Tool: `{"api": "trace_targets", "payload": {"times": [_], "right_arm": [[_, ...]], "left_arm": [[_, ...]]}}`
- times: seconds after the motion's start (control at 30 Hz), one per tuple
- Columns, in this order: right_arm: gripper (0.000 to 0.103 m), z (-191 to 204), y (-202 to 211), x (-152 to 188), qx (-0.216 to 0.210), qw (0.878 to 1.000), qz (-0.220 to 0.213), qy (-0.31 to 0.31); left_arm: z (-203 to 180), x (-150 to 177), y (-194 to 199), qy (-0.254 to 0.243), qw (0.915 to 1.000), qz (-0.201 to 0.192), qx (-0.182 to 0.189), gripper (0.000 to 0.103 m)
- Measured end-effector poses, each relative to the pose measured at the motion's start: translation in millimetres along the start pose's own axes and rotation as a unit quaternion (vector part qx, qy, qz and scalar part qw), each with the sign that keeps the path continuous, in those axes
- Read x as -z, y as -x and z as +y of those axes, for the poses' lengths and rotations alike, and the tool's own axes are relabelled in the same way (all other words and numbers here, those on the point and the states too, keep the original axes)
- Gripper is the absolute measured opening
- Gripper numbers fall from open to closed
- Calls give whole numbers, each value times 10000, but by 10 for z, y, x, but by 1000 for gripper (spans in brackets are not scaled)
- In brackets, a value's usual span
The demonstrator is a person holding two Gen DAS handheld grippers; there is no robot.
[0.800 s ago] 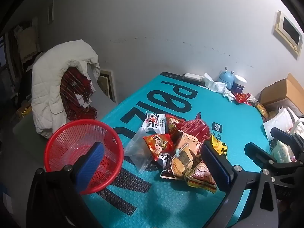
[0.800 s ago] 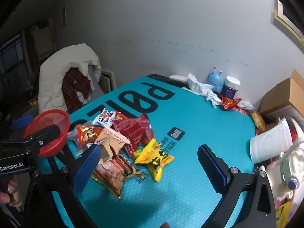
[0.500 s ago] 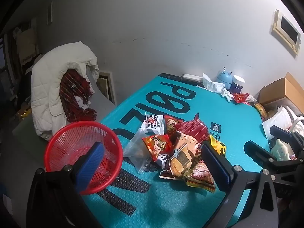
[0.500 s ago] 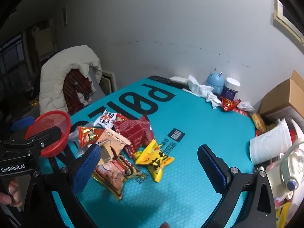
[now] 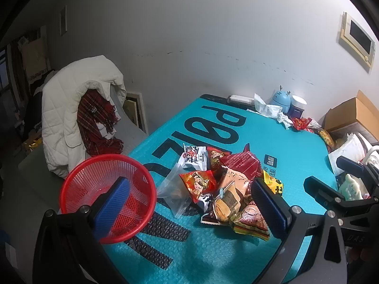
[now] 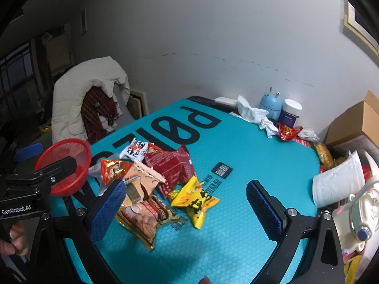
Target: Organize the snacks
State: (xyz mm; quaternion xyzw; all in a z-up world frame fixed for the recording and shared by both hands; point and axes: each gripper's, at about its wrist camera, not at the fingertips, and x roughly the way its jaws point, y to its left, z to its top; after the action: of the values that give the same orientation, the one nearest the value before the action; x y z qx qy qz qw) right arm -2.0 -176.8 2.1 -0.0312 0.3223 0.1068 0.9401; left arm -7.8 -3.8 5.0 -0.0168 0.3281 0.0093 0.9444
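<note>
Nothing has really shifted: your left gripper [image 5: 189, 203] and right gripper [image 6: 187, 208] still hover wide open and empty over the snack pile [image 5: 222, 184], beside the red basket [image 5: 78, 184].

You have one red basket [image 5: 107, 196] at the mat's edge and one loose pile of snack packets [image 5: 220, 184], about nine, though overlaps hide the exact number. Among them you see one yellow packet [image 6: 196, 198], one white packet [image 6: 136, 150] and one clear bag [image 5: 173, 194].
</note>
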Motion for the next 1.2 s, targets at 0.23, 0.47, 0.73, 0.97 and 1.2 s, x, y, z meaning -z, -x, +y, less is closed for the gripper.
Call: {"api": "trace_targets", "payload": {"times": [0.23, 0.47, 0.73, 0.97, 1.2], "right_arm": [[103, 26, 3, 7, 21, 10000, -25, 8], [103, 10, 37, -18, -37, 10000, -37, -37], [103, 21, 53, -15, -51, 10000, 4, -75], [103, 37, 58, 0, -80, 9999, 43, -95], [103, 40, 76, 12, -84, 9999, 39, -113]], "left_arm": [[-16, -28, 24, -30, 10000, -20, 17, 103], [-25, -55, 44, -31, 10000, 4, 78, 103], [-12, -45, 39, -57, 9999, 41, 111, 103], [-11, -50, 48, -62, 9999, 45, 135, 103], [-25, -45, 73, -97, 9998, 49, 173, 103]]}}
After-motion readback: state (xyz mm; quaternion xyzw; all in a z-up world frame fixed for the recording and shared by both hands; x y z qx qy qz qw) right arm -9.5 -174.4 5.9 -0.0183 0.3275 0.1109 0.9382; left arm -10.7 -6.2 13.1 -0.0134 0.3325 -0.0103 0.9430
